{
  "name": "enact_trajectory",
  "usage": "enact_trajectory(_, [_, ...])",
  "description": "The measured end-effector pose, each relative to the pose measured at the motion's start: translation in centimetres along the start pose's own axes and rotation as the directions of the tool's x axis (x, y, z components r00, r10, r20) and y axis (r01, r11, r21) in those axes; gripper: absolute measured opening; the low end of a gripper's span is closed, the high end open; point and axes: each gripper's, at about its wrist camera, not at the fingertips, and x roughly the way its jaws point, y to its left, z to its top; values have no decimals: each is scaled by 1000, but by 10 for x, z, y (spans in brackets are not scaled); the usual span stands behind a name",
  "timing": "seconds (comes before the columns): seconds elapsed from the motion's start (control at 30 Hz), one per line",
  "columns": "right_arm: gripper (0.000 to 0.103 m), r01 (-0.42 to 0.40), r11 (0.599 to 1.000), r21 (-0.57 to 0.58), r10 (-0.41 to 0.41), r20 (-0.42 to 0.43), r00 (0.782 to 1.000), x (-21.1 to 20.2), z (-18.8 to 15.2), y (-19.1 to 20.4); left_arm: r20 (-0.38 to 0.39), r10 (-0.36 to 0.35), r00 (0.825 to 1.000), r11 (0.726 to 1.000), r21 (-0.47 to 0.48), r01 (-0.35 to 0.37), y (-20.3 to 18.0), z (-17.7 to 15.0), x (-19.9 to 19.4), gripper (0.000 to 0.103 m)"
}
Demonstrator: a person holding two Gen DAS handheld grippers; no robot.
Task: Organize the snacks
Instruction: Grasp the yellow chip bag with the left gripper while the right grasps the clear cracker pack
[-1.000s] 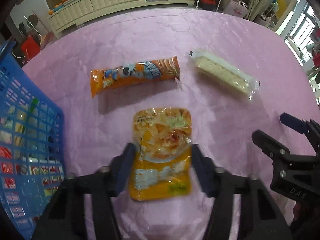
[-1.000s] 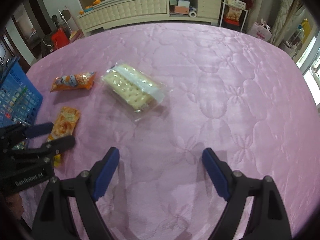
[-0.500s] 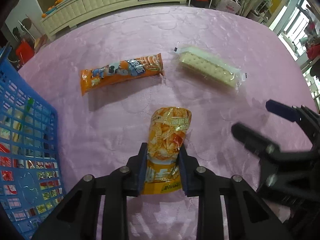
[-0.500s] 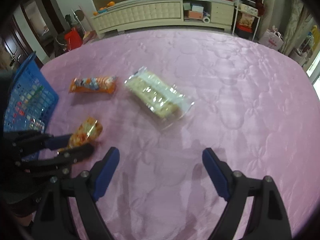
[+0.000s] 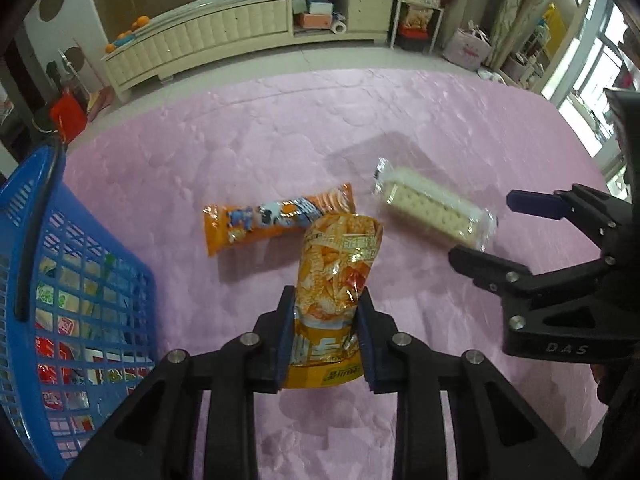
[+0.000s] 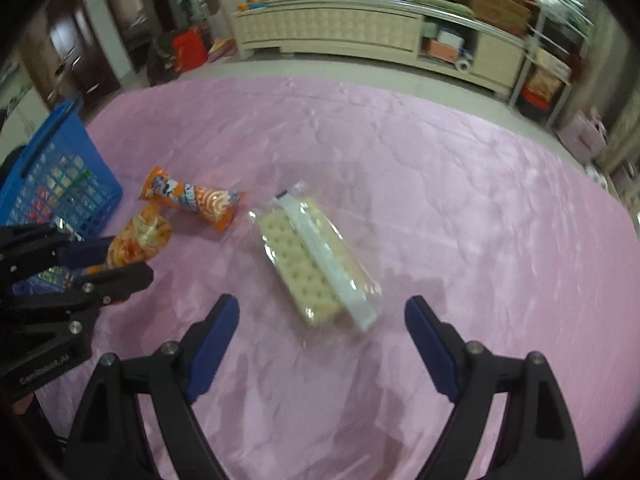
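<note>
Yellow-orange and crinkled, the chip bag (image 5: pixel 335 280) sits pinched between your left gripper (image 5: pixel 325 334) pads at lower centre of the left wrist view, its top overlapping the orange snack bar (image 5: pixel 276 218). Your right gripper (image 6: pixel 322 344) stands wide with nothing in it, just below the cracker pack (image 6: pixel 316 256) on the pink tablecloth (image 6: pixel 460 208). Your blue basket (image 5: pixel 80 280) of snacks is at left.

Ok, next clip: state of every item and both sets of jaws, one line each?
Left gripper: jaws shut on the chip bag.
Chip bag: pinched at its lower part.
Right gripper: jaws open, empty, near the cracker pack.
Cracker pack: flat on the cloth, sealed.
Orange snack tube: lying flat, untouched.
Blue basket: already holds packets.
</note>
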Motion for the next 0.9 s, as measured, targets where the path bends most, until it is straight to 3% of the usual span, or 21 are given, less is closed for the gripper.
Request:
enact_trajectory(0.17, [86,13,991,-133,-13,4,1000,17,14,11,12,19,1000,1000,-10,-19,-3,6,7,26])
enact_trajectory(0.27, [67,-37,990,-138,32,-34,999,30,21,11,4,16,1000,999,-30,-16,0,7,7,26])
enact_trajectory(0.5, [48,-30,983,-179,21,-52,998,39,24,19,-26,17,1000,998,-62,-18,-2,3,5,26])
enact_trajectory(0.63, [47,-55,989,-139,48,-52,997,25,15,19,-20,4,1000,998,-69,-5,-6,-5,-5,26])
enact_trajectory(0.9, [47,-42,995,-87,42,-4,999,-43,-22,45,17,-35,999,999,-22,36,-16,-27,-45,26])
